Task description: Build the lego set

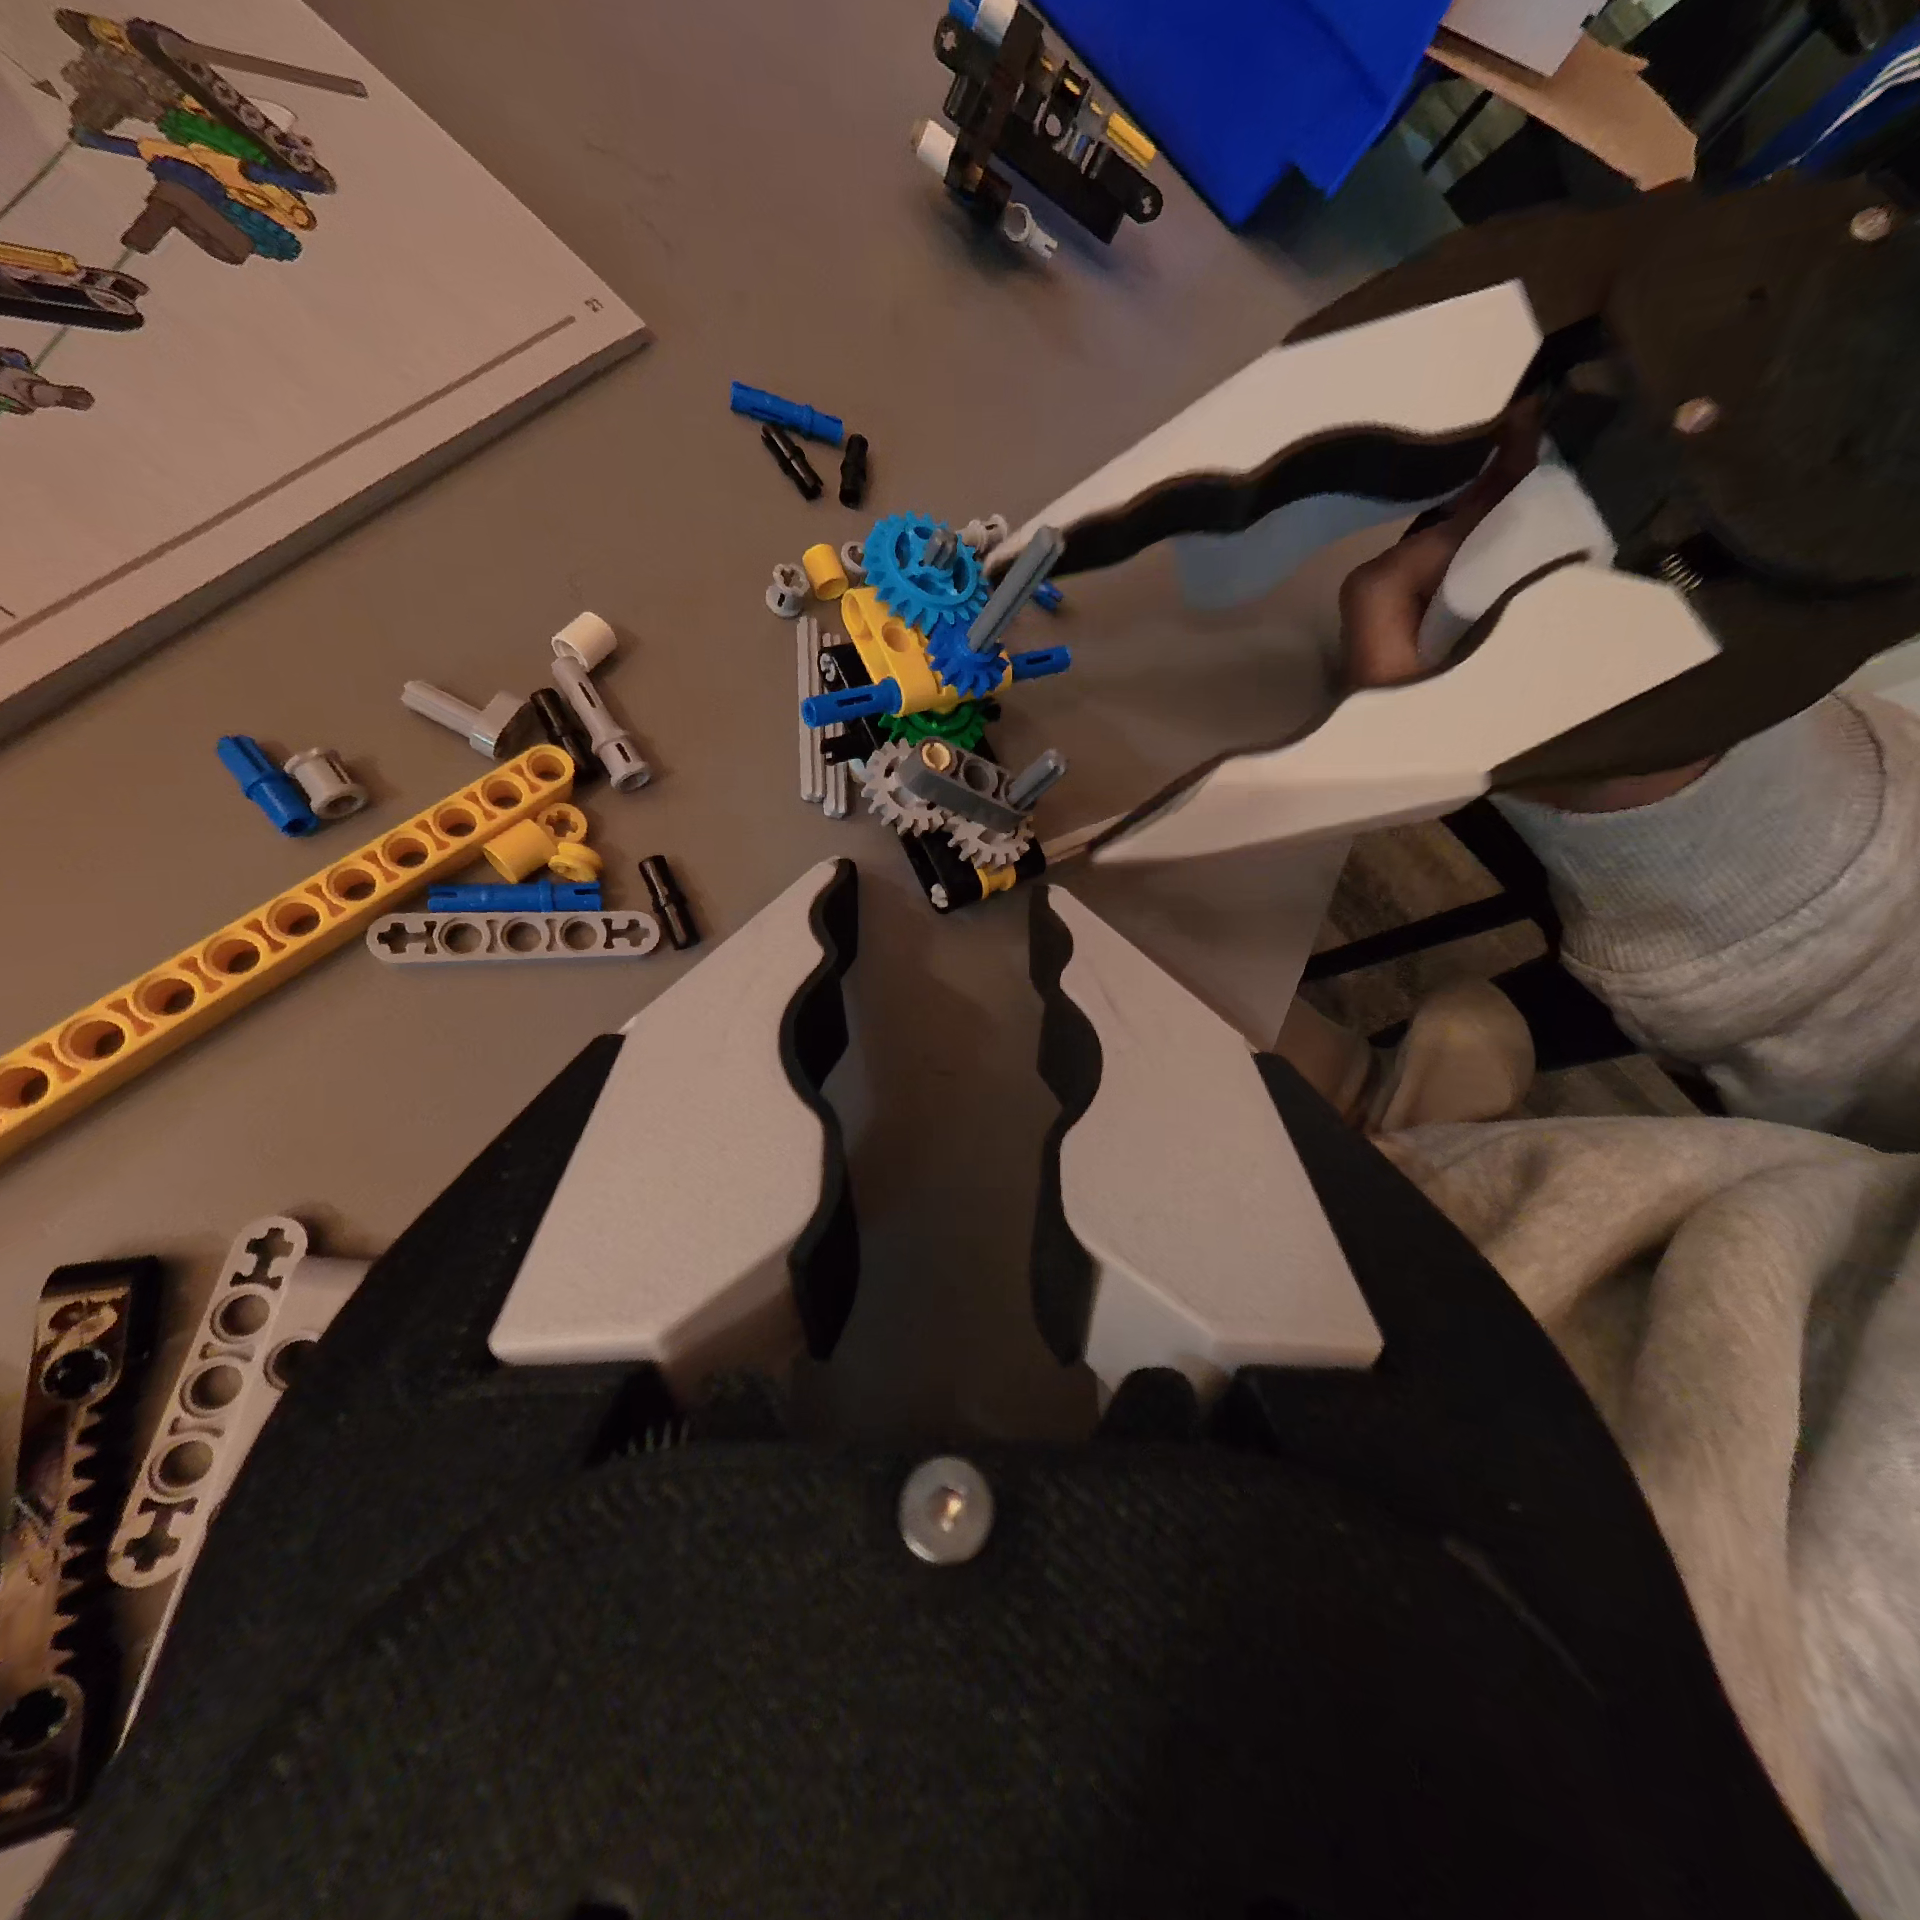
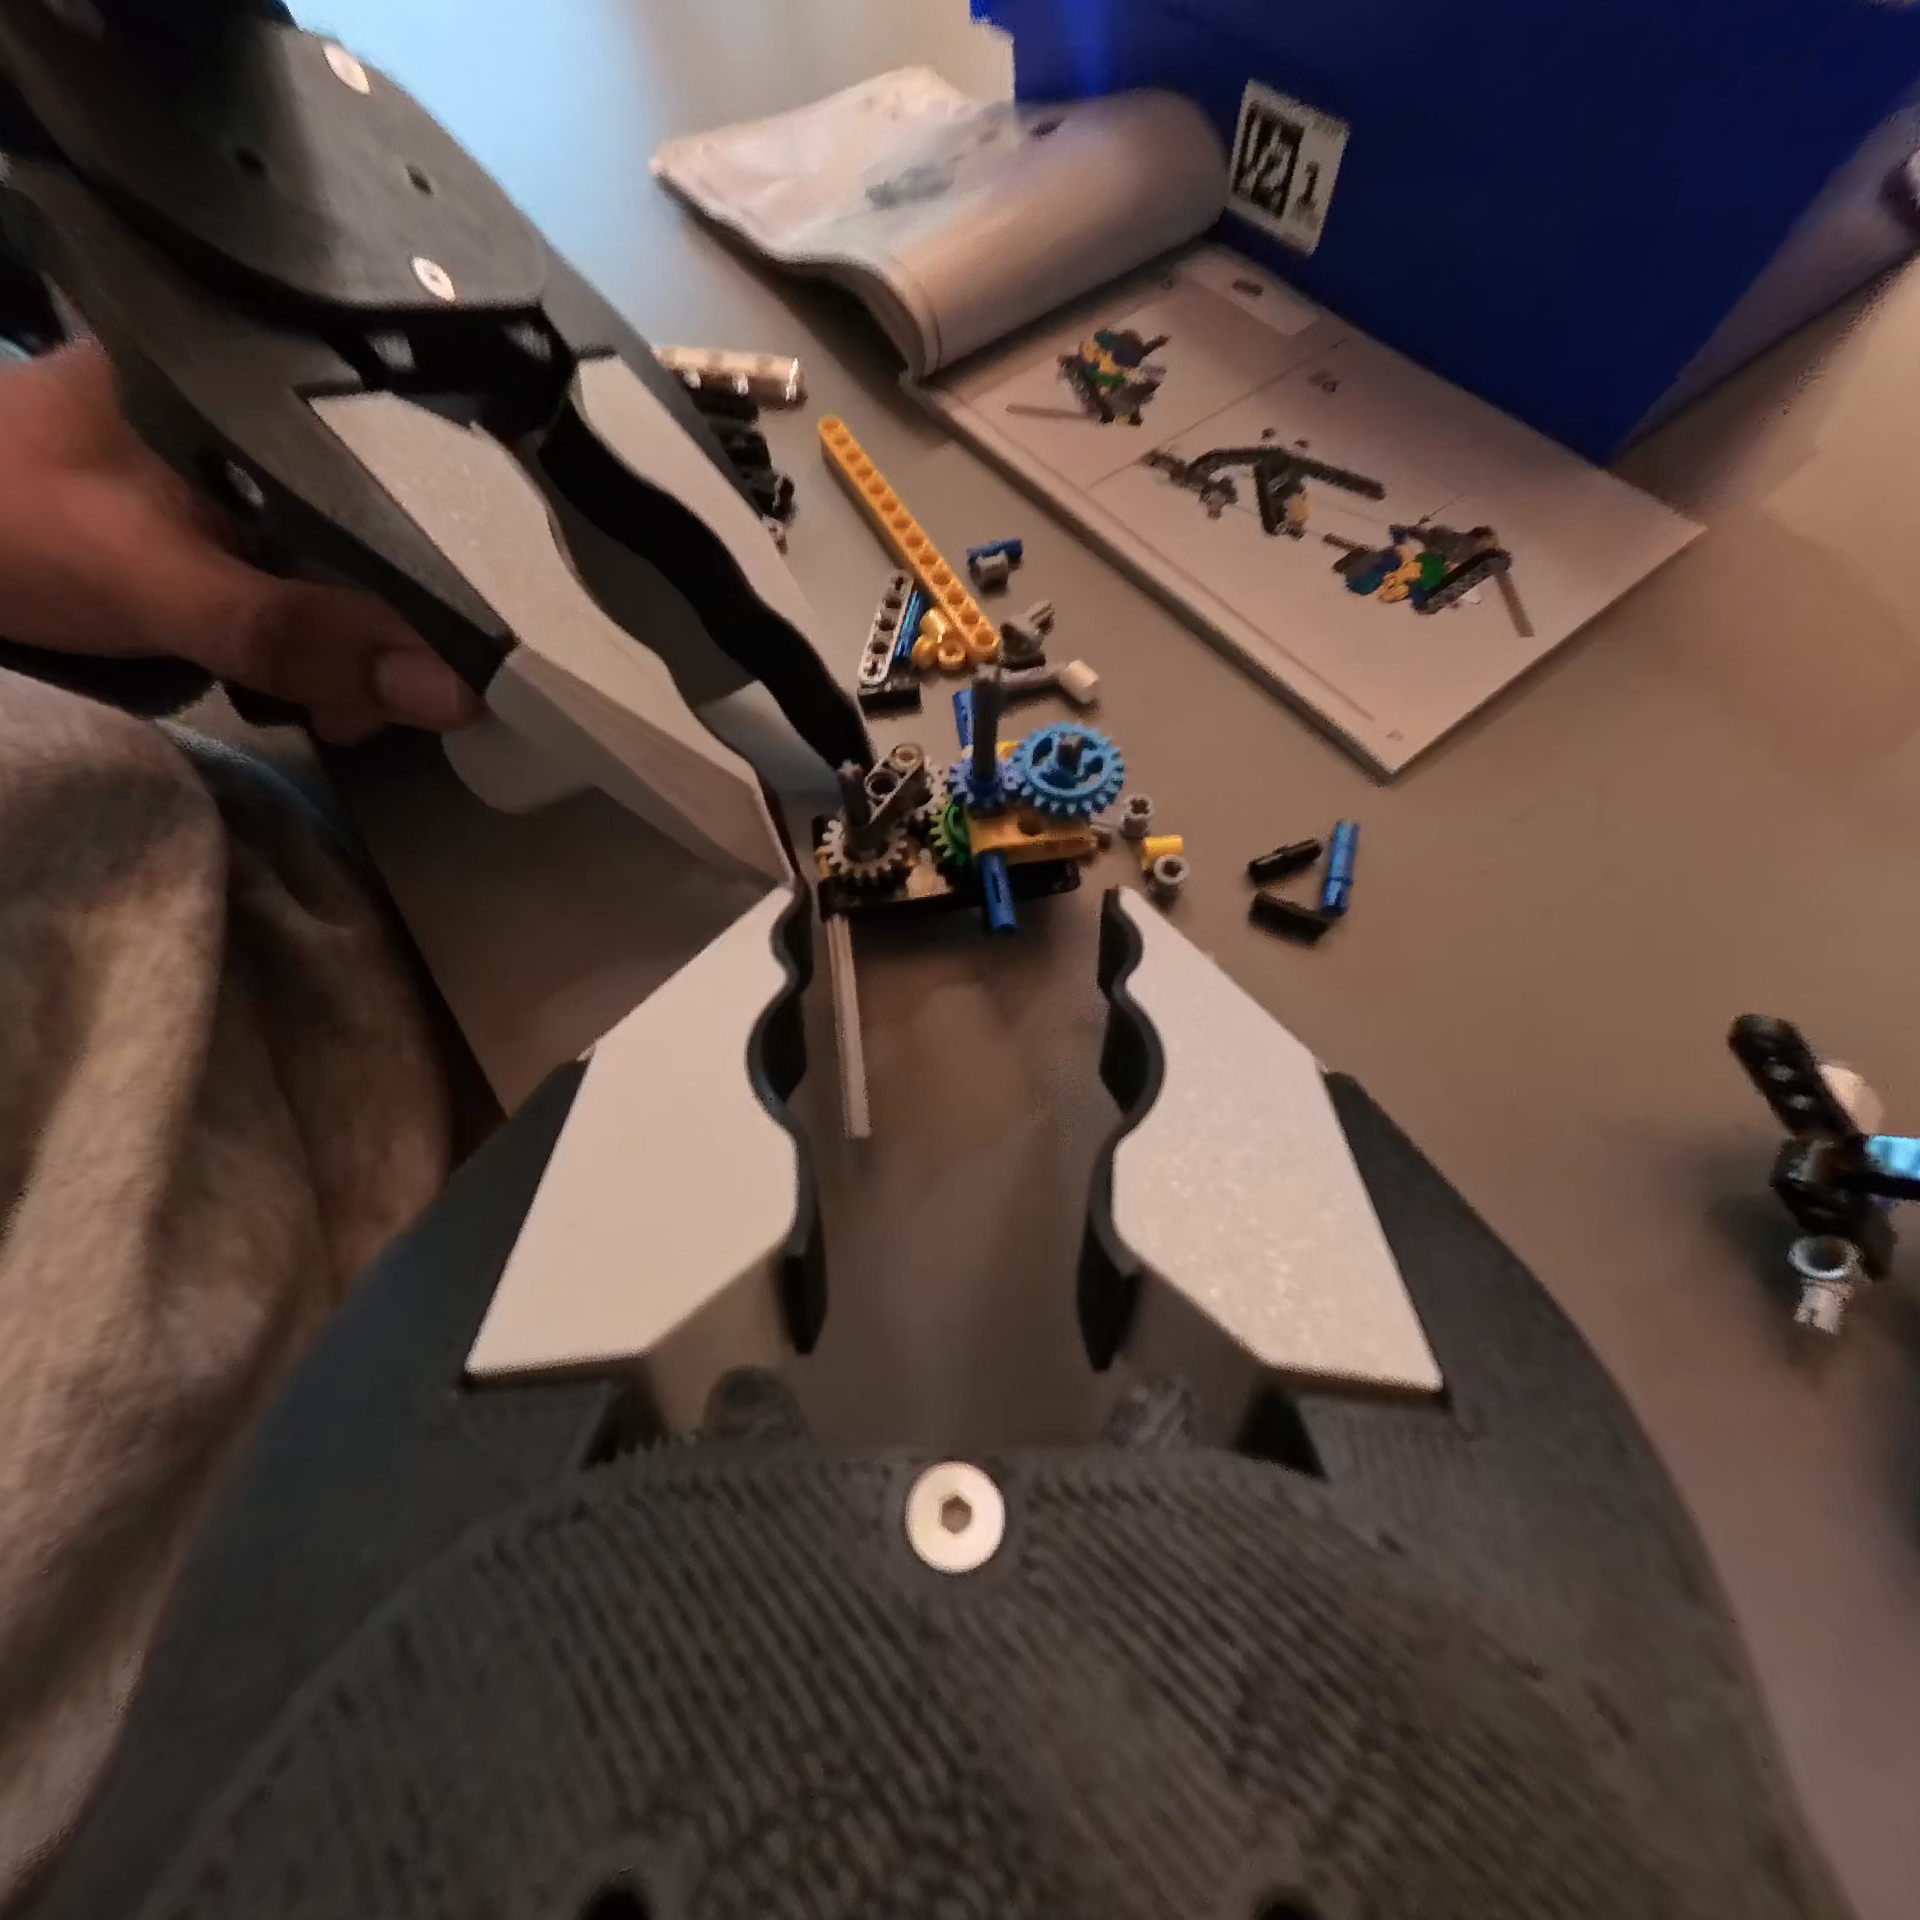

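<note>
A small gear assembly (image 1: pixel 925 686) with blue, green and grey gears on a black and yellow base stands on the grey table (image 1: pixel 831 260). It also shows in the right wrist view (image 2: pixel 966 821). My left gripper (image 1: pixel 940 883) is open and empty, its tips just short of the assembly's grey-gear end. My right gripper (image 2: pixel 954 896) is open and empty, with the assembly just ahead of its tips. The right gripper (image 1: pixel 1029 707) shows in the left wrist view, its jaws flanking the assembly's side. The left gripper (image 2: pixel 821 821) shows at the assembly's left end.
A long yellow beam (image 1: pixel 291 925), a grey liftarm (image 1: pixel 514 935) and loose pins (image 1: pixel 790 410) lie left of the assembly. An open instruction booklet (image 1: pixel 260 343) lies beyond. A black sub-assembly (image 1: pixel 1039 125) sits by a blue bin (image 1: pixel 1247 94). A black gear rack (image 1: pixel 62 1507) lies near left.
</note>
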{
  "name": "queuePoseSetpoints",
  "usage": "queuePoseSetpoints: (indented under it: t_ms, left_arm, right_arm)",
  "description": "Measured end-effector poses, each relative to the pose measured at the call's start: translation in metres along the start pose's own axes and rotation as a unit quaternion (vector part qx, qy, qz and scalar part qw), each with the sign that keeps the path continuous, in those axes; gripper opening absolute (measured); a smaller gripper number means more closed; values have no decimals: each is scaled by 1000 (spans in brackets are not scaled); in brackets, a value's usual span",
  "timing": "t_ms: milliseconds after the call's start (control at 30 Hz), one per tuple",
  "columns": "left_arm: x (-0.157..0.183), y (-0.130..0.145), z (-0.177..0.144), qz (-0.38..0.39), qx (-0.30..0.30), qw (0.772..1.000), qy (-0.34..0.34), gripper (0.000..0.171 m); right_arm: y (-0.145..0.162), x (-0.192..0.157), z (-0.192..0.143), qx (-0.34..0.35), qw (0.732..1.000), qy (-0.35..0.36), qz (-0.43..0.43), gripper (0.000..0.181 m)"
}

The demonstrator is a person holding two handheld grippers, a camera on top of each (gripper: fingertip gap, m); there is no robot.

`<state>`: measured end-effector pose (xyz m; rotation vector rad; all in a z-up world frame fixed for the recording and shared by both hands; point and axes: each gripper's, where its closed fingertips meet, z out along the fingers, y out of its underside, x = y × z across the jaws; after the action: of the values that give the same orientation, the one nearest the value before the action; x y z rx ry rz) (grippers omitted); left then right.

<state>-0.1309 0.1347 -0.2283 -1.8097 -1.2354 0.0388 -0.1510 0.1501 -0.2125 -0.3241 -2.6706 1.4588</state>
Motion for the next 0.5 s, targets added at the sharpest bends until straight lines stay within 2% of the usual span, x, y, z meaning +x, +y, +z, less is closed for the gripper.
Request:
queuePoseSetpoints:
  t_ms: [333, 500]
  left_arm:
    - [2, -4, -8, -11, 29, 999, 11, 39]
    - [8, 4, -15, 16, 34, 999, 1, 42]
  right_arm:
    - [-33, 18, -31, 137, 990, 23, 37, 54]
    - [-38, 18, -39, 149, 987, 56, 7, 54]
